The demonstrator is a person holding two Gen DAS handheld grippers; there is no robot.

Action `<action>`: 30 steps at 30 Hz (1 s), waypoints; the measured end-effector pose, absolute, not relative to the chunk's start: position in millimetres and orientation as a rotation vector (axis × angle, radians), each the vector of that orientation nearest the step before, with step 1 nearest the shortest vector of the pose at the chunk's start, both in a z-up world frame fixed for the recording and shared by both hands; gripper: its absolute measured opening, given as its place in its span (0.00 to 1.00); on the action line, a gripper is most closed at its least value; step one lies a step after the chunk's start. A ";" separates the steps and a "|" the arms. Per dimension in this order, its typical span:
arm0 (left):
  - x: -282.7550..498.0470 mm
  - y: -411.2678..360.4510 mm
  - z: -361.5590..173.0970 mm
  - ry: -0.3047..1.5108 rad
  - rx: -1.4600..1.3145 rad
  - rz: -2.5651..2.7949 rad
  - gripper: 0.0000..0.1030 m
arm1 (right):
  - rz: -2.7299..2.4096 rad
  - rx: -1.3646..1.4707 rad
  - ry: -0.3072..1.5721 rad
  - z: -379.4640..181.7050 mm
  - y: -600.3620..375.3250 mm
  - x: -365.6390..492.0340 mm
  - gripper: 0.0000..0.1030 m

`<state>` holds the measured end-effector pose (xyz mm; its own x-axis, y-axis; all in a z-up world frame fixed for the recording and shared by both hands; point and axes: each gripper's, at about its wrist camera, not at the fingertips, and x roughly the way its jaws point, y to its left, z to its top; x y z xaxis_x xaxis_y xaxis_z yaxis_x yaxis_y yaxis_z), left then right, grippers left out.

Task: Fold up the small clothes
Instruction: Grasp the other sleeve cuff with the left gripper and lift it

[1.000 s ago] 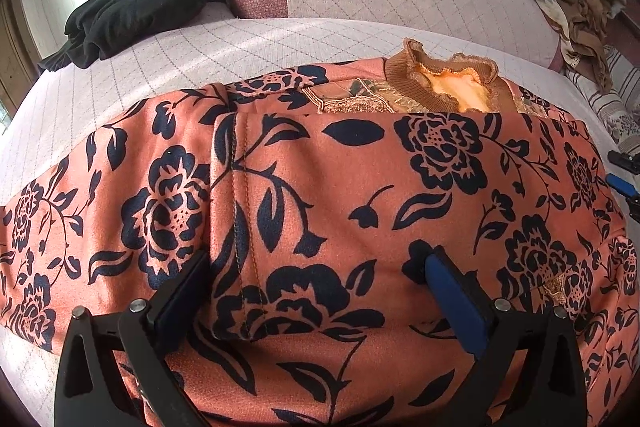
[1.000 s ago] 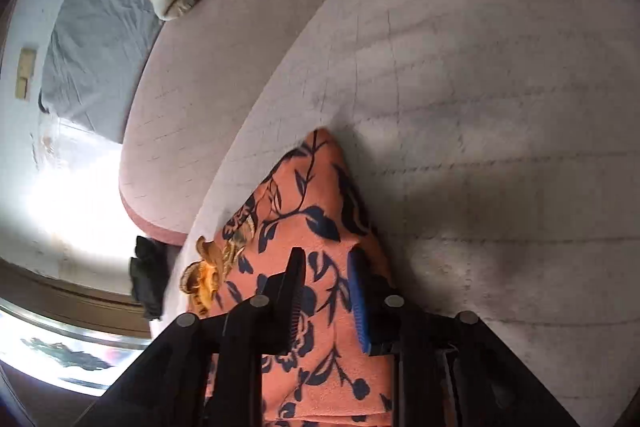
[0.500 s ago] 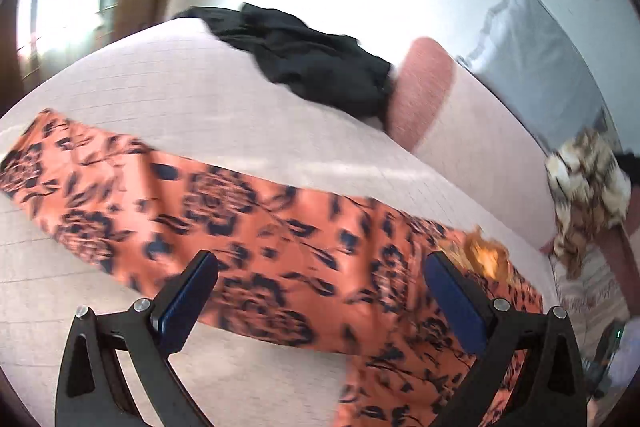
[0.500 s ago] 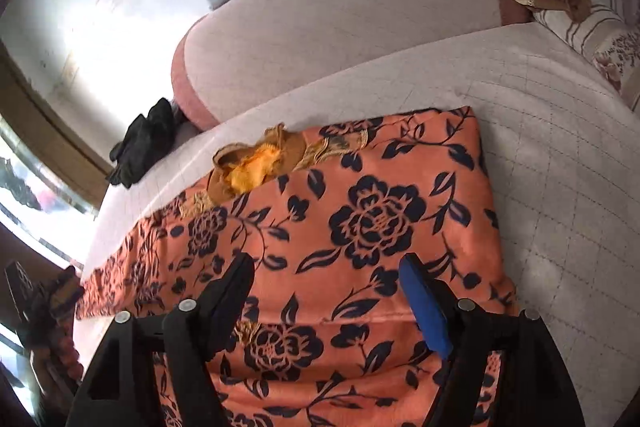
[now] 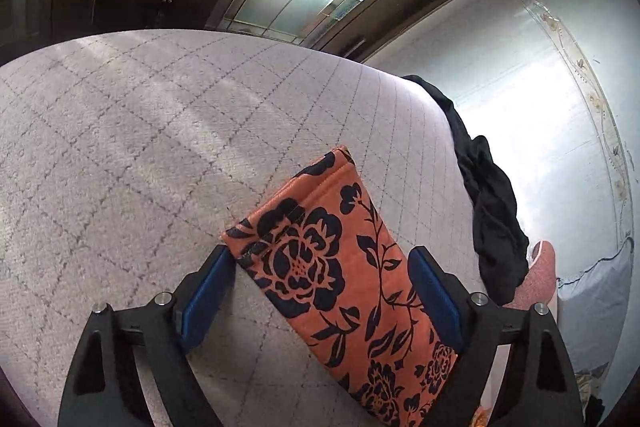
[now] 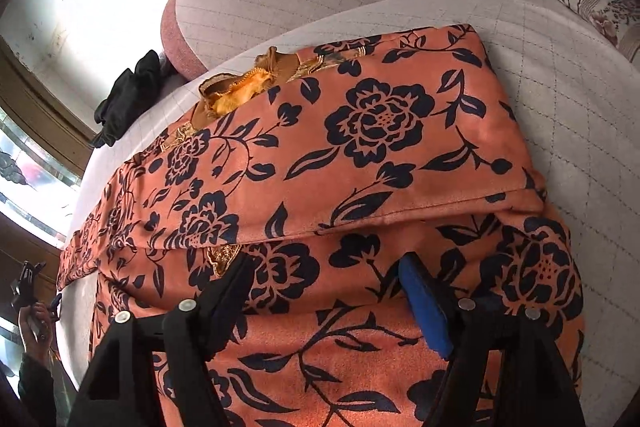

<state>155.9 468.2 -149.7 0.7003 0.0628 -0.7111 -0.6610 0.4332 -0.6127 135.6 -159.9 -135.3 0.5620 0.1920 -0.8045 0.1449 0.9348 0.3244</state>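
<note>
Orange floral sleeve (image 5: 344,267) between closing left tool (image 5: 320,291) pads, ungripped; right tool (image 6: 328,291) open above garment.

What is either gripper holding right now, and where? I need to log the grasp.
Nothing is held. The left gripper is closing around the orange floral garment's sleeve cuff, pads not yet pressing. The right gripper stands open over the garment's body.

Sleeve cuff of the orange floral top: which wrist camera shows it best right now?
The left wrist view. The sleeve cuff lies flat on the quilted bed cover, stitched hem sharp, between the closing jaws of the left gripper. The right wrist view shows the sleeve only as a distant, foreshortened strip at the garment's far edge.
</note>
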 end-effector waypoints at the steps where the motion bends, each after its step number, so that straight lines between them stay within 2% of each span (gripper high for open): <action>1: 161.7 468.7 -149.0 0.699 -1.011 0.534 0.63 | 0.029 0.379 0.977 -136.2 -159.7 135.6 0.76; 2: 167.5 471.2 -150.0 0.737 -0.994 0.567 0.11 | 0.030 0.381 0.974 -135.9 -159.7 135.5 0.76; 4: 172.1 483.4 -163.1 0.762 -1.100 0.561 0.08 | 0.035 0.380 0.968 -136.0 -161.0 133.5 0.76; 6: 181.9 479.1 -151.0 0.785 -1.023 0.589 0.08 | 0.039 0.374 0.966 -136.3 -161.4 132.9 0.76; 10: 214.1 400.6 -70.1 0.691 -0.649 0.488 0.07 | 0.047 0.397 0.954 -137.6 -163.9 132.7 0.76; 14: 243.8 254.2 9.0 0.575 -0.418 0.141 0.07 | 0.055 0.414 0.931 -140.1 -164.9 131.3 0.76; 17: 255.4 126.4 39.7 0.537 -0.289 -0.136 0.08 | 0.066 0.450 0.916 -141.3 -169.6 128.9 0.76; 22: 257.2 -55.0 21.5 0.613 -0.195 -0.467 0.09 | 0.081 0.507 0.895 -142.2 -178.2 124.1 0.76; 24: 251.1 -109.9 -5.3 0.700 -0.148 -0.525 0.13 | 0.085 0.538 0.890 -142.3 -182.3 122.5 0.76; 25: 248.9 -131.3 -24.8 0.767 -0.109 -0.564 0.20 | 0.092 0.556 0.889 -141.9 -184.9 122.0 0.76; 26: 241.8 -147.7 -46.2 0.841 -0.057 -0.586 0.34 | 0.099 0.576 0.888 -141.5 -187.9 121.2 0.76; 28: 227.2 -151.4 -75.0 0.942 0.012 -0.549 0.37 | 0.112 0.632 0.890 -140.4 -195.9 118.8 0.77; 30: 212.7 -122.6 -74.4 0.931 -0.015 -0.525 0.37 | 0.112 0.677 0.884 -135.2 -205.2 115.7 0.79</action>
